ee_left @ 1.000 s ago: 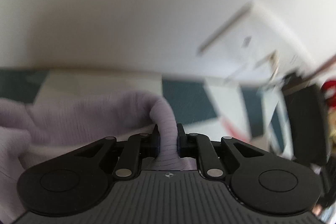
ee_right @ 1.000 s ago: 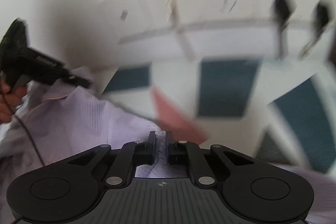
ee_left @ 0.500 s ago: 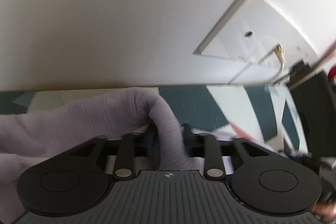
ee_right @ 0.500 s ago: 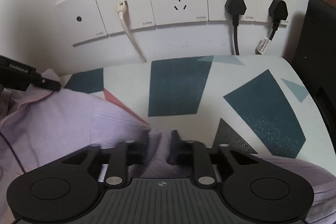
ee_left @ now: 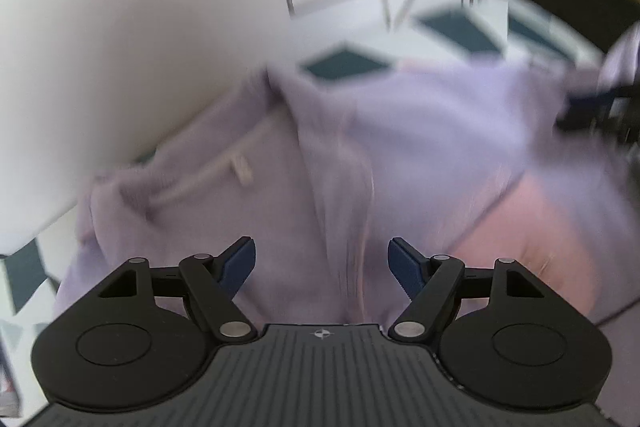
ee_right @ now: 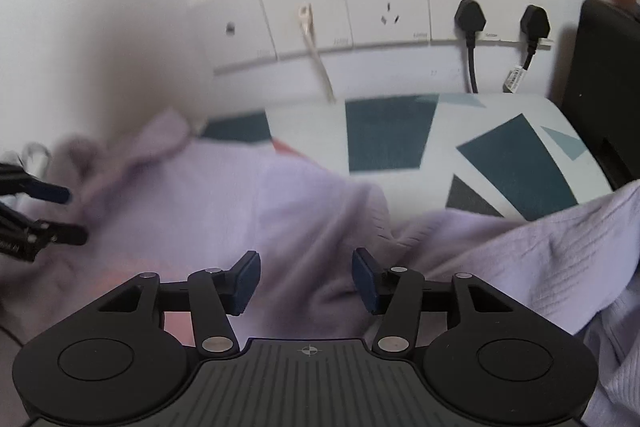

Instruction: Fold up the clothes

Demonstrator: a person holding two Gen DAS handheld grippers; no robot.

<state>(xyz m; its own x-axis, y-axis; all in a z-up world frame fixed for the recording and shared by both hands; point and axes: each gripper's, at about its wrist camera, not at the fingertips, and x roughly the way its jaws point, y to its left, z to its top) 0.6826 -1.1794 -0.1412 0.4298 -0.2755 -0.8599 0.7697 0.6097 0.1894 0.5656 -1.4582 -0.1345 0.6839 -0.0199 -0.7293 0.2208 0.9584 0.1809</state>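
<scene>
left claw (ee_left: 322, 257) apart, just opened, angled down over lilac garment (ee_left: 400, 131) | right claw (ee_right: 306, 277) likewise, nothing gripped

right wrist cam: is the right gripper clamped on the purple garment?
No. The right gripper has its jaws standing apart, having just been opening, with the purple garment lying loose under the gap, untouched by either pad.

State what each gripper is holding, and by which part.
Nothing: the left gripper and right gripper have just been opening, jaws apart over the lilac garment.
</scene>
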